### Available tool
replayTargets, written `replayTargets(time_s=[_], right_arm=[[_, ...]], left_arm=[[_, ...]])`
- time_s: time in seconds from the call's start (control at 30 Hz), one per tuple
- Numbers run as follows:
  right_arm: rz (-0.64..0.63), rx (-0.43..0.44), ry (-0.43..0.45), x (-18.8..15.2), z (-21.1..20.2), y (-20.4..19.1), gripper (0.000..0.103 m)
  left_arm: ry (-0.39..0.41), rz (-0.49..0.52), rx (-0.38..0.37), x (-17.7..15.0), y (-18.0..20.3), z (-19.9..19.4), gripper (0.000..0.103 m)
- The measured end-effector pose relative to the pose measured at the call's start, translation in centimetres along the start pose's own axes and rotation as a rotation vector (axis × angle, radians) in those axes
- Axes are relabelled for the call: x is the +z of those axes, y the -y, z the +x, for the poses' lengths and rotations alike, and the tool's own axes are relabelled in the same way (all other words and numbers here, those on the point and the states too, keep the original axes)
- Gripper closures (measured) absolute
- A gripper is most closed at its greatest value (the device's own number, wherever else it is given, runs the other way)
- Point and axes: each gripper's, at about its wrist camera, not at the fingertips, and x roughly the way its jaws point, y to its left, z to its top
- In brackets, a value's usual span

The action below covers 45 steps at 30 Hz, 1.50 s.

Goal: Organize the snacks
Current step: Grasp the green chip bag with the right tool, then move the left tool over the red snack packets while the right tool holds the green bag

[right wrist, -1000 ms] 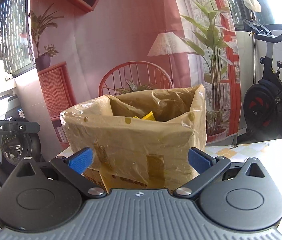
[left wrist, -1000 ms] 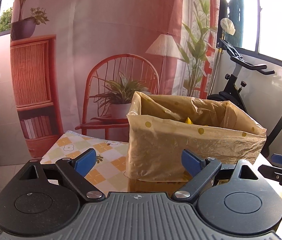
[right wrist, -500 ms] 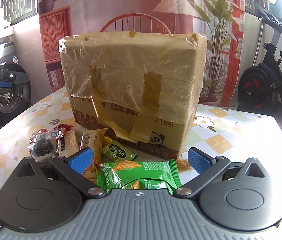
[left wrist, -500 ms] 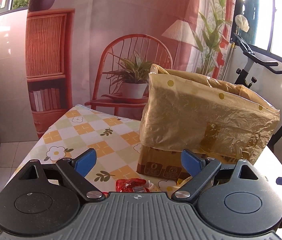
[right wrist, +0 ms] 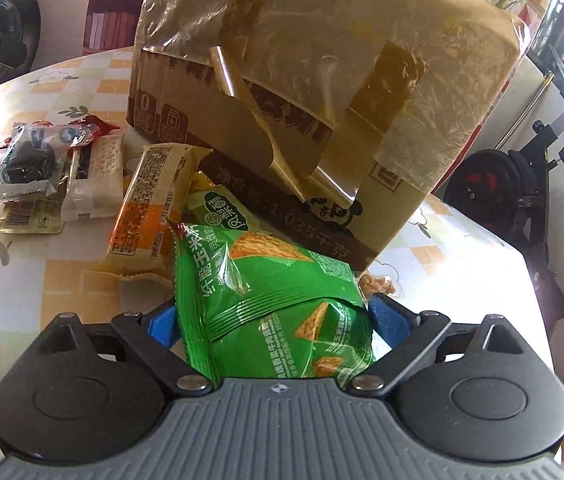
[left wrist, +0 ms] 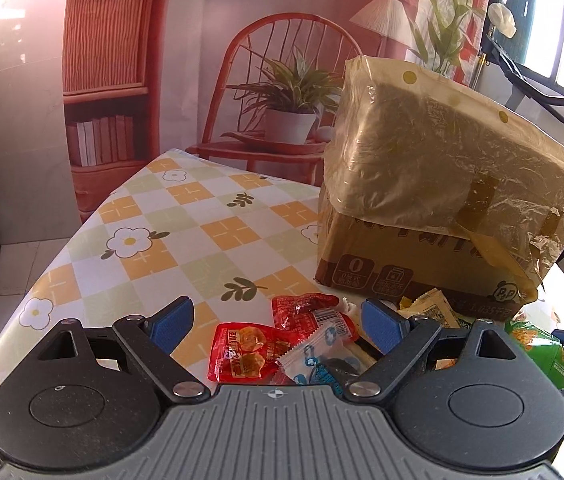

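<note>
Snacks lie in a loose heap on the worktop (left wrist: 149,216), which has a checked cloth with flowers, right against the front wall of a cardboard box (right wrist: 282,148) lined with a yellowish plastic bag (left wrist: 454,152) that folds down over its sides. The box stands toward the far side of the worktop. The right gripper (right wrist: 275,320) points down at the heap, its jaws closing around a green chip bag (right wrist: 265,296) that sits between the blue pads; whether the pads already press on it cannot be told. Behind that bag, an orange-and-cream bar packet (right wrist: 153,208) and a smaller green packet (right wrist: 221,208) lean against the box. The left gripper (left wrist: 275,322) hangs over the left part of the heap with its jaws wide and nothing between them; just ahead of it lie a red snack packet (left wrist: 245,352) and a clear blue-printed wrapper (left wrist: 318,356).
</note>
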Motion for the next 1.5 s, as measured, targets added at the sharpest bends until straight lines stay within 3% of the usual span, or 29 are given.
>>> replayTargets(time_s=[0.2,0.4,0.6,0.8,1.07,1.27,1.4,1.5], right_arm=[[0.02,0.009,0.001,0.1,0.1,0.4,0.017],[0.142,0.151,0.027,0.9,-1.8,2.4,0.021],[0.308,0.244,0.089,1.8,-3.2,4.0,0.021],[0.33,0.285,0.117,1.8,-3.5,3.5,0.021],[0.351,0.302,0.126,1.0,-3.2,2.9,0.021],[0.348,0.306,0.129,0.6,-3.0,2.8,0.021],[0.351,0.311,0.128,0.4,-3.0,2.8,0.021],[0.353,0.313,0.131,0.2,-3.2,2.9,0.021]], left_arm=[[-0.004,0.001,-0.013,-0.7,-0.8,0.5,0.014],[-0.004,-0.015,-0.043,-0.5,-1.4,0.4,0.018],[0.06,0.023,-0.016,2.2,-2.1,-0.8,0.02],[0.121,0.029,-0.006,4.6,-2.4,-1.6,0.022],[0.021,0.028,0.008,3.2,-2.8,1.3,0.041],[-0.04,0.014,0.0,2.1,-3.0,4.1,0.044],[-0.053,0.043,-0.067,2.3,-1.5,6.3,0.043],[-0.111,0.048,-0.101,2.2,-0.4,8.4,0.038]])
